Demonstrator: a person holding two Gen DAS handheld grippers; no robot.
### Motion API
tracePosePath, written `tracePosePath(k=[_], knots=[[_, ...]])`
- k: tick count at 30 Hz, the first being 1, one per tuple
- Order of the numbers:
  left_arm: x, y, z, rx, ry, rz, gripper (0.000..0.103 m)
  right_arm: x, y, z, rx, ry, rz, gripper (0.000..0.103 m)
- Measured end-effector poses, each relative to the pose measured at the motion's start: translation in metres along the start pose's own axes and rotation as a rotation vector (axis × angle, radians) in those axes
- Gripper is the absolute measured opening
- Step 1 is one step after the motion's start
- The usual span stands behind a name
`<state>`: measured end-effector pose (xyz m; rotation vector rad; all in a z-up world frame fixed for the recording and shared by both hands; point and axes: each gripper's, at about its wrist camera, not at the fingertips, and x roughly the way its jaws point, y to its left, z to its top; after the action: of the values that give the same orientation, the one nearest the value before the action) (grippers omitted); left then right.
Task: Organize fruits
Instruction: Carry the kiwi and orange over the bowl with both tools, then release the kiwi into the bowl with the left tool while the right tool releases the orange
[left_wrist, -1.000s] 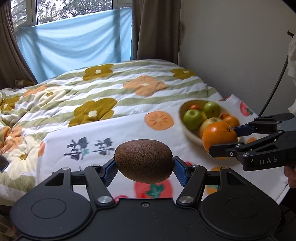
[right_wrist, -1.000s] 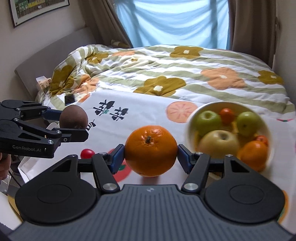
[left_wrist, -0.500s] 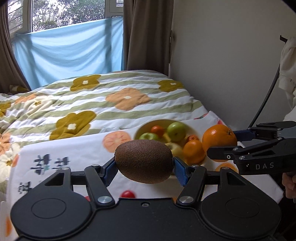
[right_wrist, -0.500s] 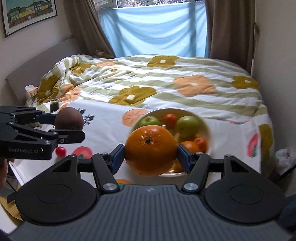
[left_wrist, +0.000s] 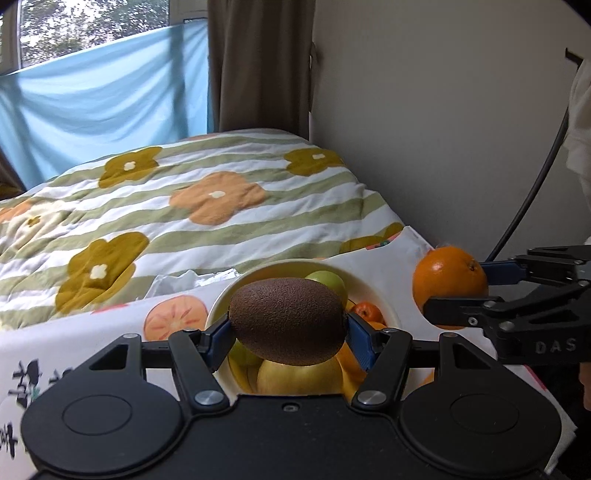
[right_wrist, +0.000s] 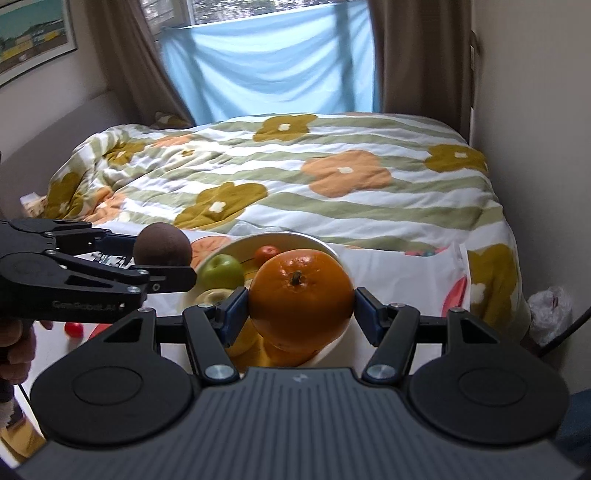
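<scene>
Gripping kiwi (left_wrist: 287, 320), left hand-held gripper (left_wrist: 288, 338) overhangs bowl (left_wrist: 388, 314).

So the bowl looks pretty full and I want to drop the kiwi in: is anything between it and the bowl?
Nothing but air: the kiwi hangs over the bowl, with a yellow apple heaped just beneath it.

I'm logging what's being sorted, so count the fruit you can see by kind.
Kiwi: 1
Large orange: 1
Small oranges: 3
Green apples: 2
Yellow apple: 1
Small red fruit: 1
Total: 9; the bowl may hide more.
</scene>
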<state>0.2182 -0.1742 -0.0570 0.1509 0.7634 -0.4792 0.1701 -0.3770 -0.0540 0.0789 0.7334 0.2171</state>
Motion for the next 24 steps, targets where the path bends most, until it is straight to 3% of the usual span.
tracePosePath(k=[12,21,24], knots=[[0.083,0.011,0.026,0.092,0.085,-0.028,0.068,0.045,-0.018,0.007,0.089,0.047,-0.031,0.077],[0.110,0.012,0.024,0.096,0.136,-0.032,0.070,0.058,-0.022,0.008,0.099,0.068,-0.041,0.077],[0.100,0.017,0.029,0.076,0.100,-0.055,0.091,0.058,-0.022,0.009,0.097,0.070,-0.042,0.077]])
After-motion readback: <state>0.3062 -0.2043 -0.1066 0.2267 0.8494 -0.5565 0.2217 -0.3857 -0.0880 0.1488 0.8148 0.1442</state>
